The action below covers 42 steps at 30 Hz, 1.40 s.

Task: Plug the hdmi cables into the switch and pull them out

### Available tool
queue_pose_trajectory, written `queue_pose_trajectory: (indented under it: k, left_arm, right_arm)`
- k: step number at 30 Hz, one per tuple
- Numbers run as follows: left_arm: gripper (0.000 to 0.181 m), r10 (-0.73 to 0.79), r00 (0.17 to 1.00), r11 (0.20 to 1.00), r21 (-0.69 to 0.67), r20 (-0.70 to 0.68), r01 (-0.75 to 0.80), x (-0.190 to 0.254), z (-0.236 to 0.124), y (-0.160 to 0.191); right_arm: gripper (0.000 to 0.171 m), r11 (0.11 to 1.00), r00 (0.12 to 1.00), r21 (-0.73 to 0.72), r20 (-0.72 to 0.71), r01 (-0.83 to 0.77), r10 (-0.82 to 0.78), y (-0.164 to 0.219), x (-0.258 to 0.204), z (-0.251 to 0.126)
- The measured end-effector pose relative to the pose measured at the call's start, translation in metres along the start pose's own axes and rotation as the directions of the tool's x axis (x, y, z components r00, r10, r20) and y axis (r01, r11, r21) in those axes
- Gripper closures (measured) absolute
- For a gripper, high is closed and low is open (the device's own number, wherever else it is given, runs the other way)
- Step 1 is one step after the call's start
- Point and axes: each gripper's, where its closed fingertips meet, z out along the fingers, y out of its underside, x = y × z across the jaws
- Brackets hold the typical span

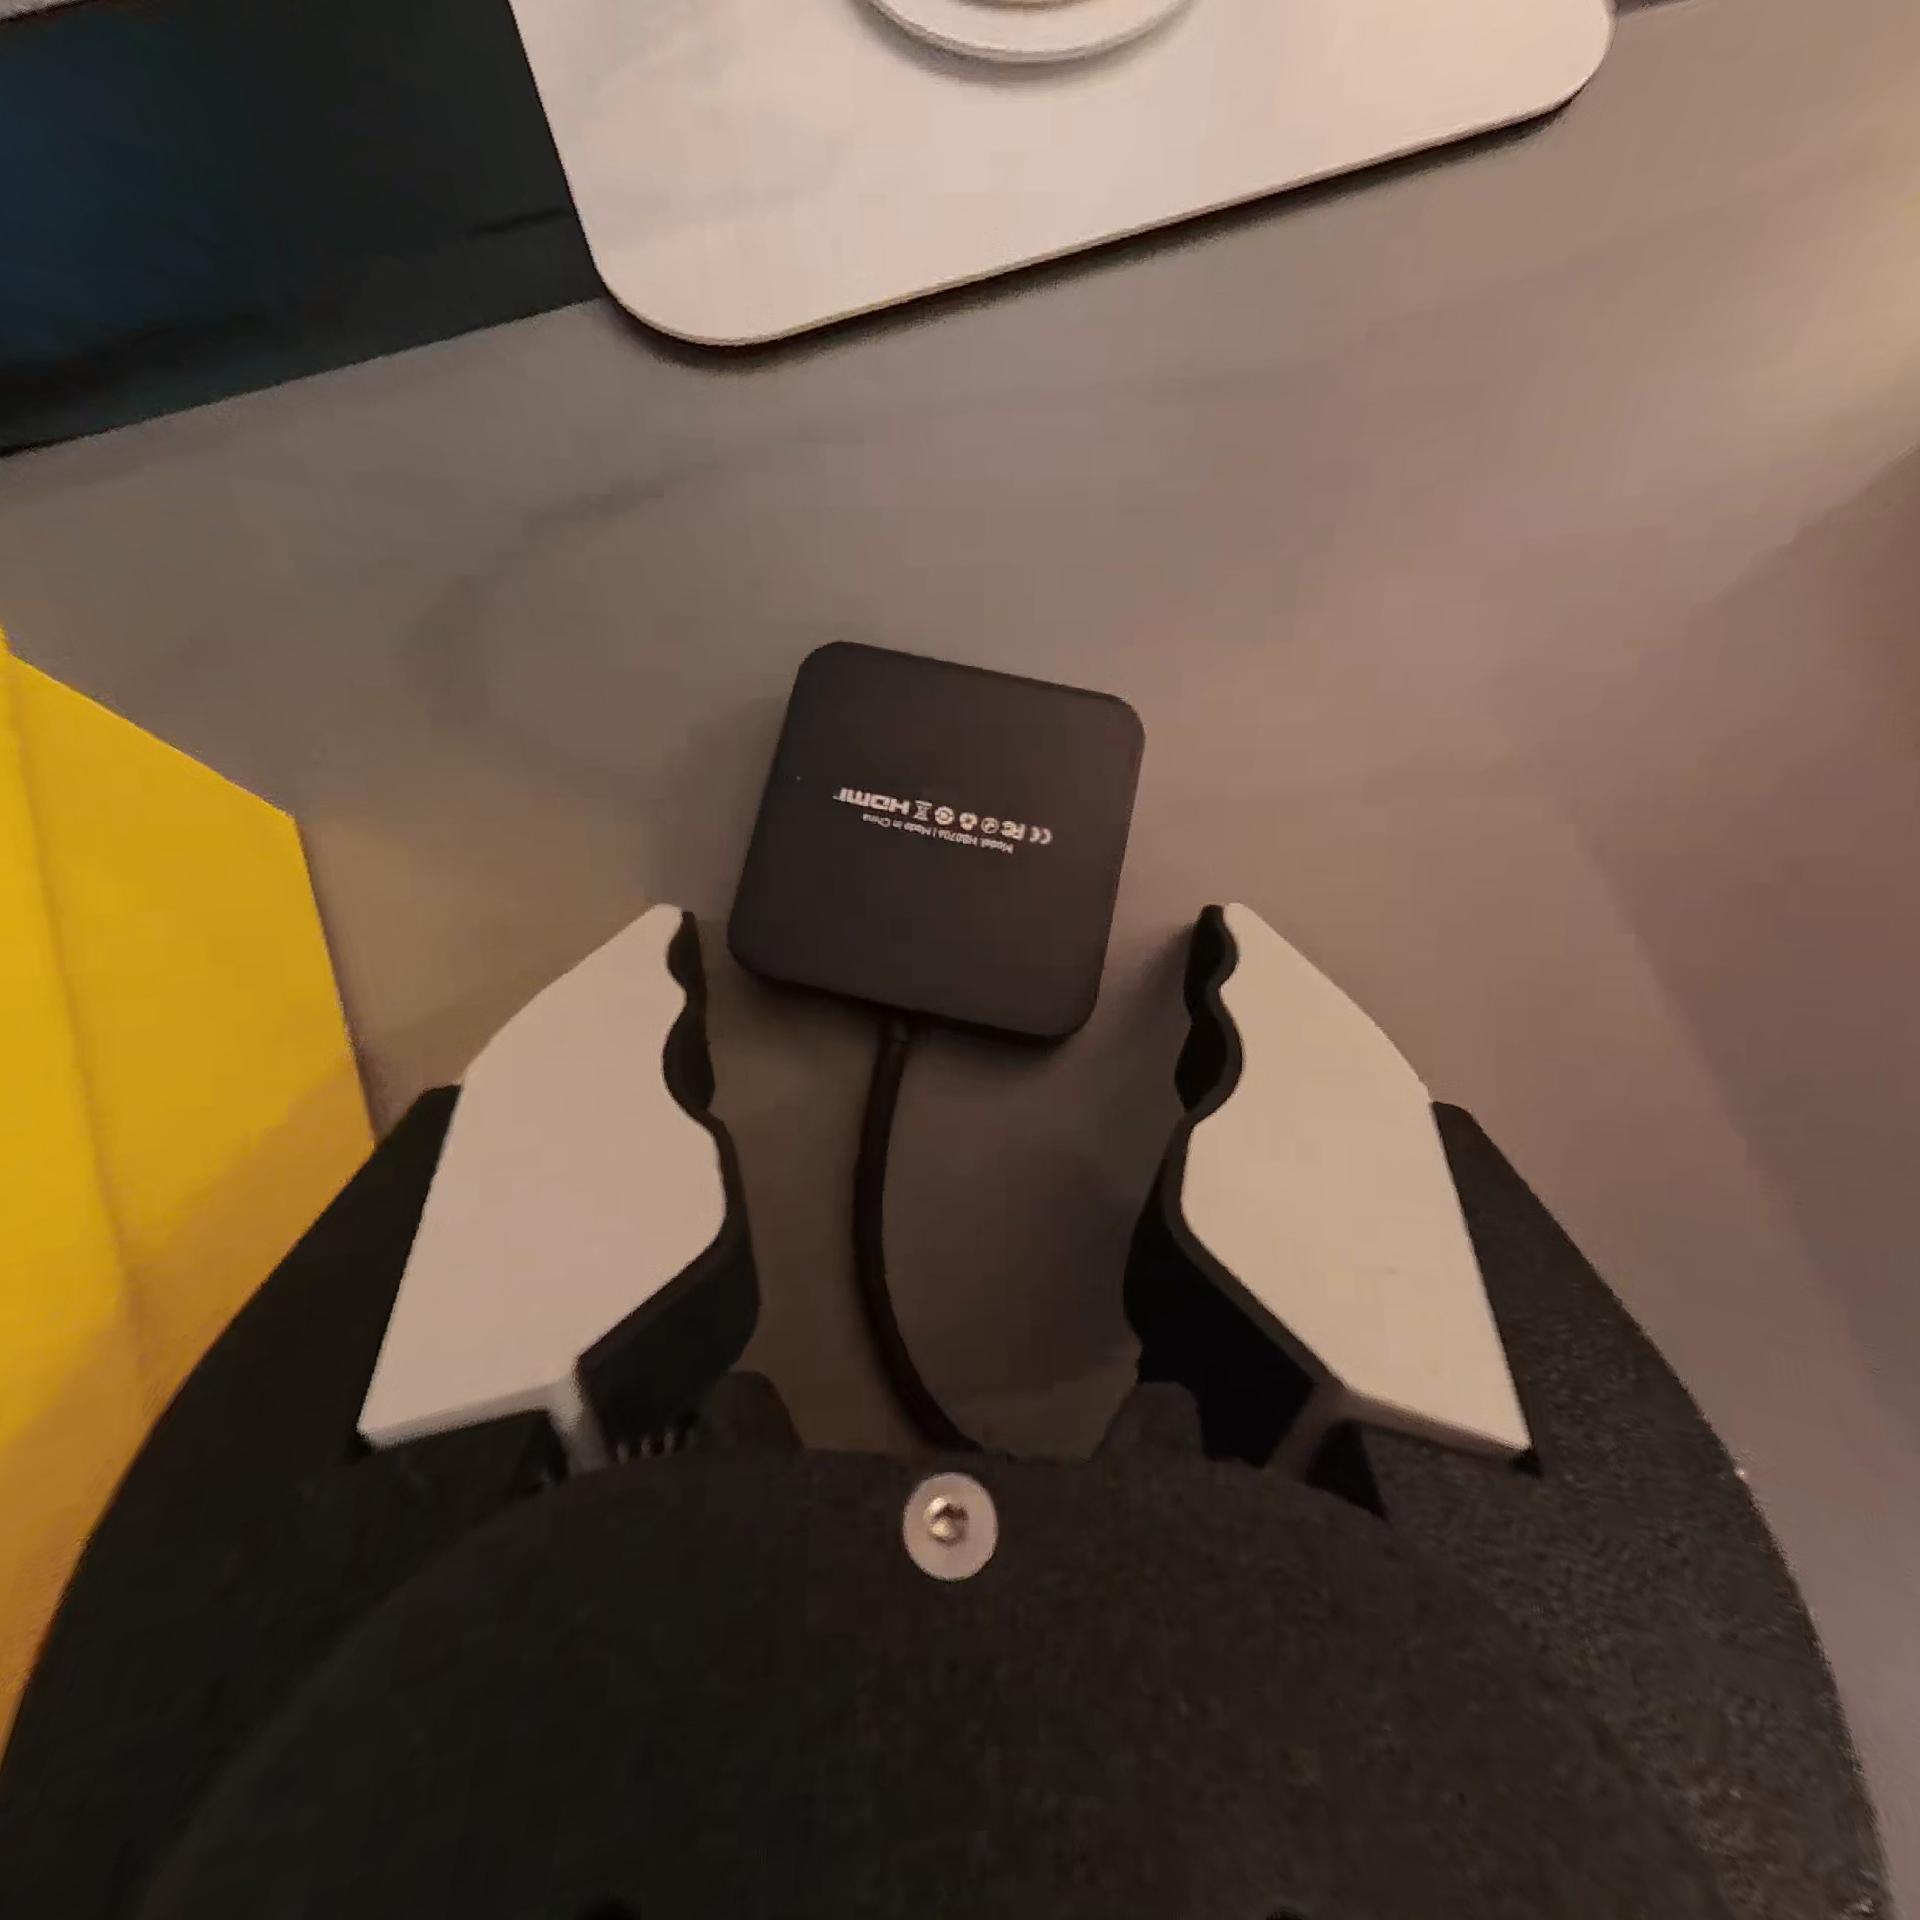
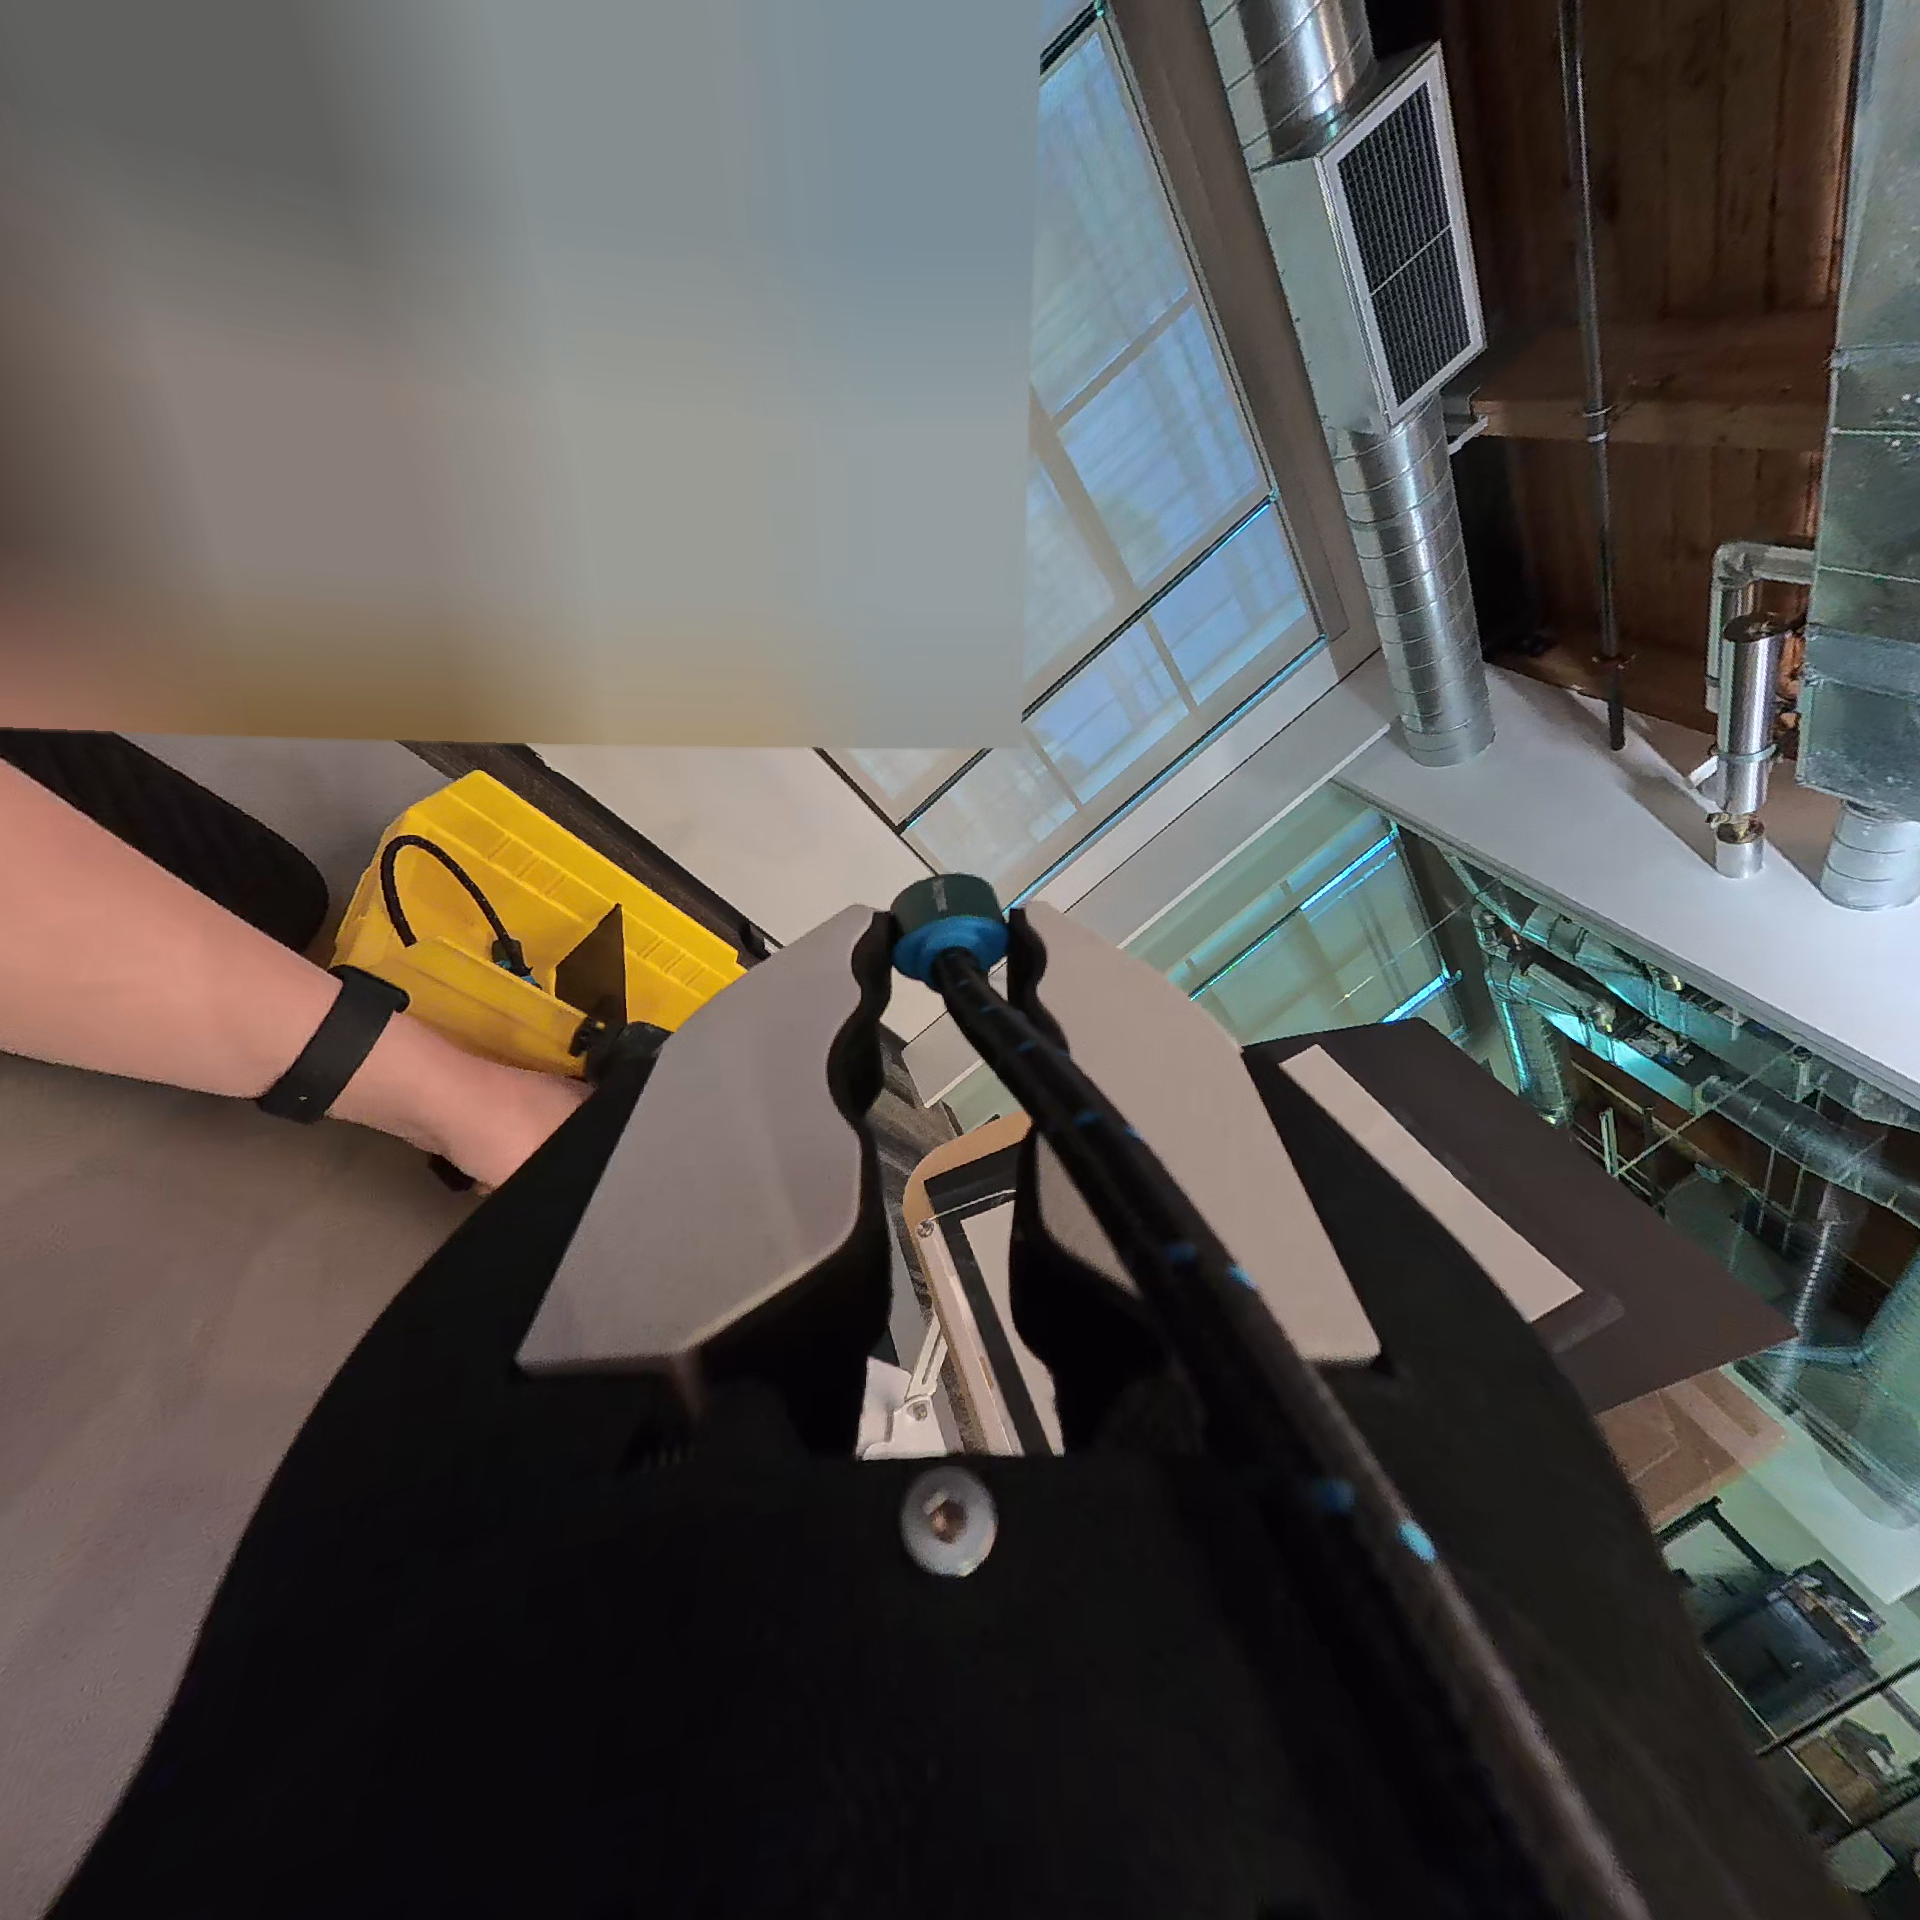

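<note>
L gripper [image 1: 951, 920] jaws wide, holding nothing, over switch [image 1: 935, 840], which lies mid-table [image 1: 1455, 727], tail lead toward camera. R gripper [image 2: 948, 925] clamped on hdmi cable [image 2: 1091, 1132] plug end, raised. Judged: pre-insertion; next, steady switch, align plug.

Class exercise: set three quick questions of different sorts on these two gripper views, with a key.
1. True or false: the left gripper is shut on the black switch.
2. What does the right gripper hold? A) a cable plug B) a pen C) a cup
3. Fill in: the bin beside the person's hand is coloured ____.

Key: 1 false, its fingers stand apart and the switch lies on the grey table; 2 A; 3 yellow.
</note>
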Motion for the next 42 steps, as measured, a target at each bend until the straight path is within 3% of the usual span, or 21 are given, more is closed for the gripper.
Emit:
queue_pose_trajectory:
  k: [4, 7, 14, 20, 25, 32, 37, 42]
  left_arm:
    - [0.093, 0.011, 1.000, 1.000, 0.018, -0.014, -0.010, 0.000, 0.000, -0.001]
    - [0.113, 0.008, 1.000, 0.999, 0.034, -0.023, -0.007, -0.001, -0.001, -0.003]
    - [0.114, 0.024, 0.999, 0.999, 0.045, -0.028, -0.022, 0.003, -0.005, -0.004]
    - [0.114, 0.014, 0.997, 0.994, 0.105, -0.079, -0.006, 0.018, -0.030, -0.026]
    - [0.114, 0.043, 0.994, 0.973, 0.230, -0.101, -0.019, 0.035, -0.070, -0.062]
    - [0.114, 0.070, 0.971, 0.890, 0.454, -0.229, 0.043, 0.071, -0.163, -0.115]
    - [0.114, 0.120, 0.928, 0.837, 0.539, -0.353, 0.096, 0.099, -0.220, -0.129]
    - [0.114, 0.162, 0.898, 0.811, 0.574, -0.409, 0.115, 0.118, -0.247, -0.132]
  right_arm:
    - [0.149, 1.000, 1.000, -0.012, 0.000, -0.004, 0.004, 0.005, 0.001, 0.001]
    - [0.149, 1.000, 1.000, -0.018, -0.001, -0.004, 0.004, 0.007, 0.001, 0.002]
    - [0.149, 0.998, 1.000, -0.059, -0.009, -0.020, 0.019, 0.018, 0.001, 0.005]
    - [0.149, 0.983, 0.995, -0.161, -0.051, -0.089, 0.081, 0.047, 0.003, 0.019]
    - [0.150, 0.954, 0.977, -0.232, -0.138, -0.189, 0.160, 0.071, 0.002, 0.037]
    - [0.150, 0.917, 0.925, -0.236, -0.287, -0.320, 0.249, 0.085, -0.003, 0.055]
    - [0.150, 0.922, 0.906, -0.218, -0.355, -0.320, 0.231, 0.088, -0.006, 0.060]
    - [0.150, 0.929, 0.910, -0.192, -0.337, -0.315, 0.239, 0.087, -0.014, 0.065]
